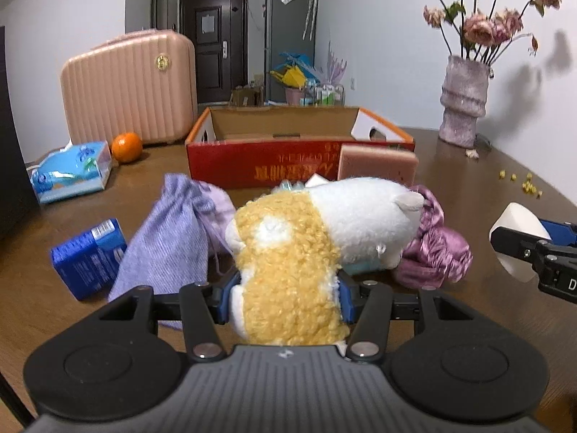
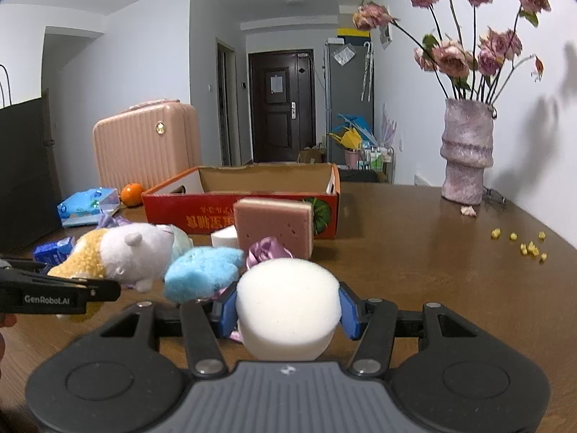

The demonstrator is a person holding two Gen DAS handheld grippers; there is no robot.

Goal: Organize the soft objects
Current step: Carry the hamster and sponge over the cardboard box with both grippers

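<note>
My left gripper (image 1: 286,301) is shut on a yellow and white plush toy (image 1: 306,238), held above the table; the toy also shows in the right wrist view (image 2: 119,252). My right gripper (image 2: 286,312) is shut on a round white sponge (image 2: 286,306), seen at the right edge of the left wrist view (image 1: 519,238). An open red cardboard box (image 1: 259,164) stands behind. A pink sponge block (image 2: 272,225) leans on its front. A purple cloth pouch (image 1: 169,241), a shiny purple fabric (image 1: 436,249), a blue plush (image 2: 202,272) and a small white sponge (image 2: 223,238) lie in front of the box.
A pink suitcase (image 1: 130,83), an orange (image 1: 126,147) and a blue tissue pack (image 1: 70,171) stand at the back left. A blue carton (image 1: 88,258) lies at the left. A vase of dried roses (image 2: 465,155) stands at the back right, with yellow crumbs (image 2: 523,243) near it.
</note>
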